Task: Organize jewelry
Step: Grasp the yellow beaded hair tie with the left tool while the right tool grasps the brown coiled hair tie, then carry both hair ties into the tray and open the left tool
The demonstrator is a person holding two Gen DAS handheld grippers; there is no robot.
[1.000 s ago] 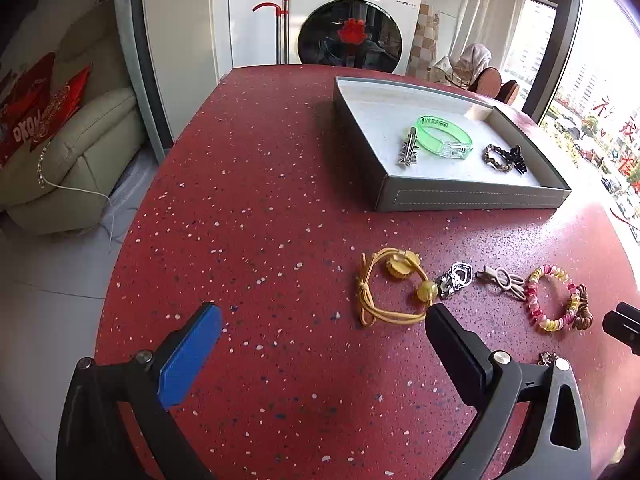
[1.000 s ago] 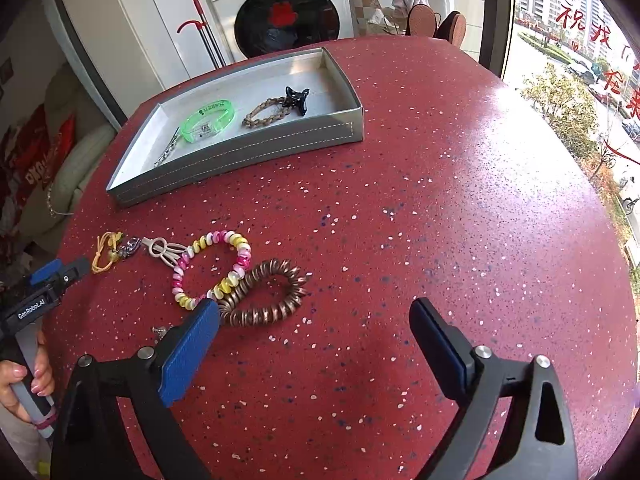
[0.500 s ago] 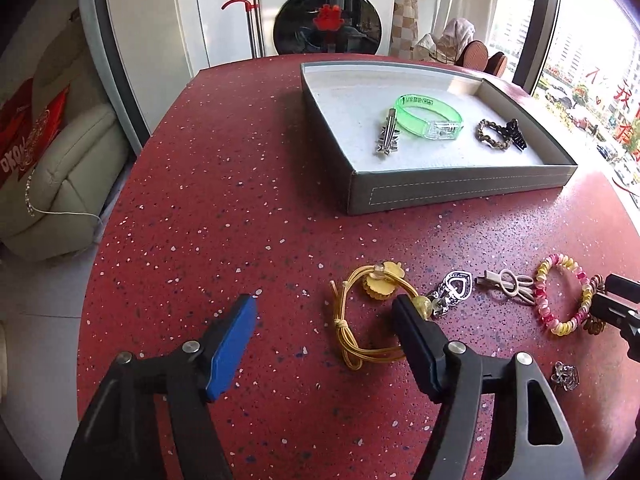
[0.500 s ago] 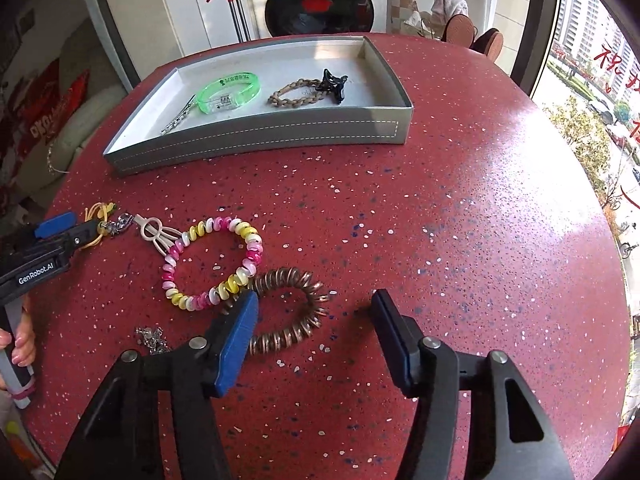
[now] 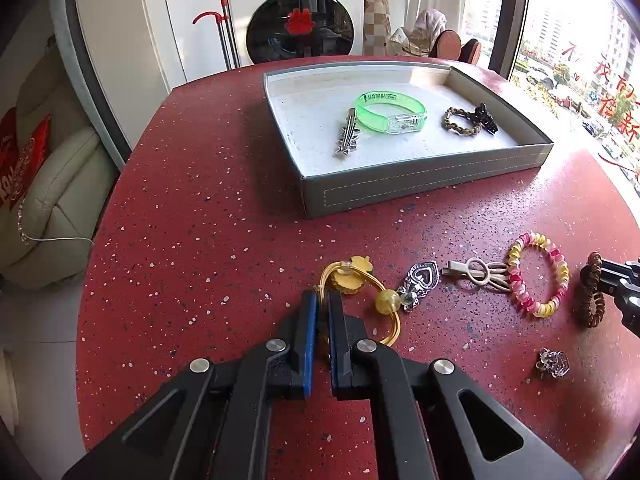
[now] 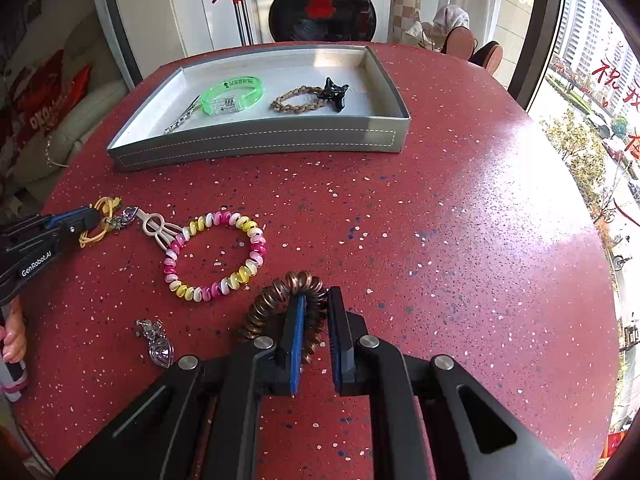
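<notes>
My left gripper (image 5: 322, 298) is shut on the yellow cord hair tie (image 5: 390, 322), which lies on the red table; it also shows in the right wrist view (image 6: 98, 222). My right gripper (image 6: 317, 300) is shut on the brown spiral hair tie (image 6: 280, 300), seen at the right edge of the left wrist view (image 5: 592, 292). A pink and yellow bead bracelet (image 6: 216, 256), a beige clip (image 6: 158, 232) and a silver heart charm (image 5: 420, 284) lie between them. The grey tray (image 5: 420, 184) holds a green wristband (image 5: 390, 112), a silver clip (image 5: 348, 140) and a braided bracelet with a black clip (image 5: 466, 120).
A small silver trinket (image 6: 156, 344) lies near the front of the table, also seen in the left wrist view (image 5: 554, 362). A washing machine (image 5: 300, 16) stands behind the table, a sofa (image 5: 48, 184) at the left, windows at the right.
Both grippers moved forward and down and closed: the left onto the yellow cord hair tie, the right onto the brown spiral hair tie.
</notes>
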